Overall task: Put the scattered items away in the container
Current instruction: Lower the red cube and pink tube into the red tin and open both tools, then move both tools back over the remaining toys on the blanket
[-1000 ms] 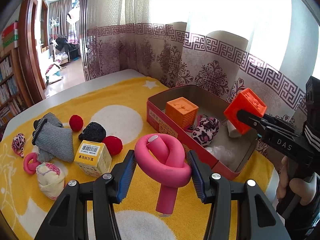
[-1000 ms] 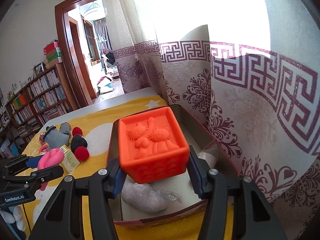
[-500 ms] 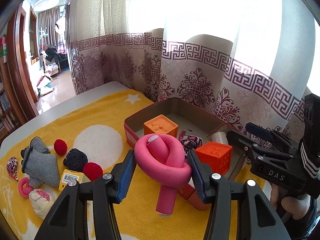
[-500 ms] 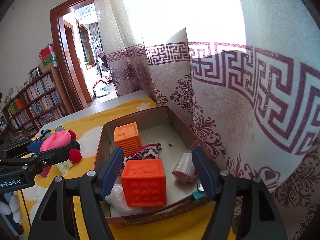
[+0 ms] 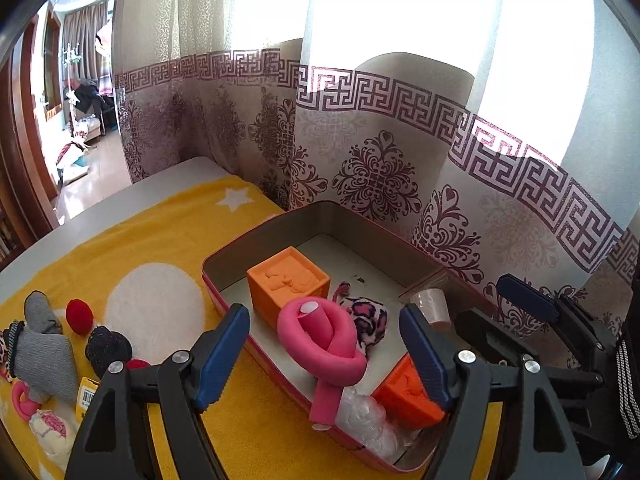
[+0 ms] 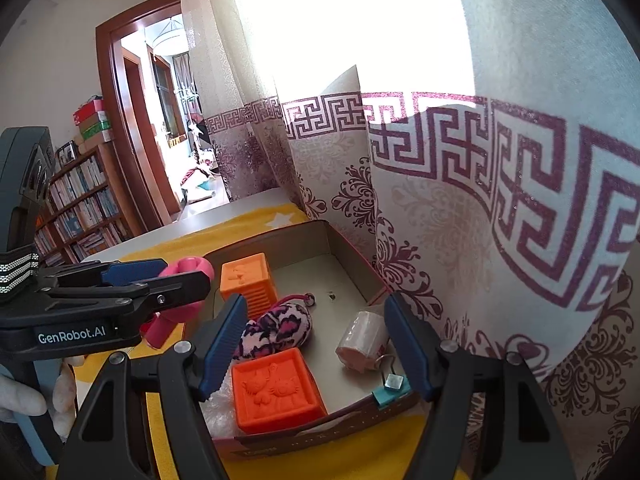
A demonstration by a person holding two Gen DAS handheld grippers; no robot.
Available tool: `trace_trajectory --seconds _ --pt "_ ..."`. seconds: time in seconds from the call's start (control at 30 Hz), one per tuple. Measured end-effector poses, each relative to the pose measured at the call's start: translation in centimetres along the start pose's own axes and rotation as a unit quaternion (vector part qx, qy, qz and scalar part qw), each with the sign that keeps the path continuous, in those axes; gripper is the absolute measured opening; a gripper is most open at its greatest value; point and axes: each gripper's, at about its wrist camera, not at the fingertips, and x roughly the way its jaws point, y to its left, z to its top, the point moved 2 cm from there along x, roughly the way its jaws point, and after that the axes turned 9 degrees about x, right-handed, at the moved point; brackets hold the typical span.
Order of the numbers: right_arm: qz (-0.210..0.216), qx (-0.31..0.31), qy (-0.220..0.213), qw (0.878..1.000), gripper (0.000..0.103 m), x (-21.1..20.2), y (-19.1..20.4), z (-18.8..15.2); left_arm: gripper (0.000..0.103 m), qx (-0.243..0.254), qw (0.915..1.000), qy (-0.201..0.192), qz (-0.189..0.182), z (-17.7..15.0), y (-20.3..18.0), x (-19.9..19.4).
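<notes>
Left gripper [image 5: 325,354]: jaws spread wide, pink foam knot [image 5: 324,344] between them, touching neither pad; its tail hangs over the near wall of the tin [image 5: 280,224].

Right gripper [image 6: 314,354]: jaws spread, holding nothing, above the tin's near end.

Tin contents, near to far: dark orange cube [image 6: 276,390] at 6 o'clock on clear plastic wrap; leopard pouch [image 6: 276,330] mid-floor; pale roll [image 6: 362,340] at 3 o'clock; light orange cube [image 6: 248,282] at 11 o'clock. Teal binder clip [image 6: 390,388] on the near rim.

Yellow blanket [image 5: 168,232], at 9 o'clock of the tin: black pompom [image 5: 108,346], red pompom [image 5: 79,316], grey sock [image 5: 44,344].
</notes>
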Motion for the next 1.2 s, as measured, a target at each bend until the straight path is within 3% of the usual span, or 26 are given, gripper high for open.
trace_trajectory --seconds 0.1,0.27,0.57,0.97,1.2 --pt "0.000 0.001 0.003 1.000 0.076 0.2 0.0 -0.1 0.084 -0.021 0.9997 0.001 -0.013 -0.6 1.0 0.0" --pt "0.005 -0.004 0.009 1.000 0.076 0.2 0.6 -0.4 0.084 -0.045 0.9990 -0.004 -0.002 -1.6 3.0 -1.2" --pt "0.026 -0.021 0.020 0.999 0.077 0.5 3.2 -0.9 0.084 -0.098 0.9937 -0.018 0.052 -4.9 8.1 -5.0" --pt "0.094 -0.060 0.063 0.992 0.079 2.0 9.8 -3.1 0.084 -0.204 0.9667 -0.005 0.155 -13.7 16.8 -10.0" --pt "0.126 -0.082 0.093 0.984 0.079 2.7 13.5 -4.7 0.084 -0.231 0.9585 0.005 0.166 -16.5 19.0 -10.6"
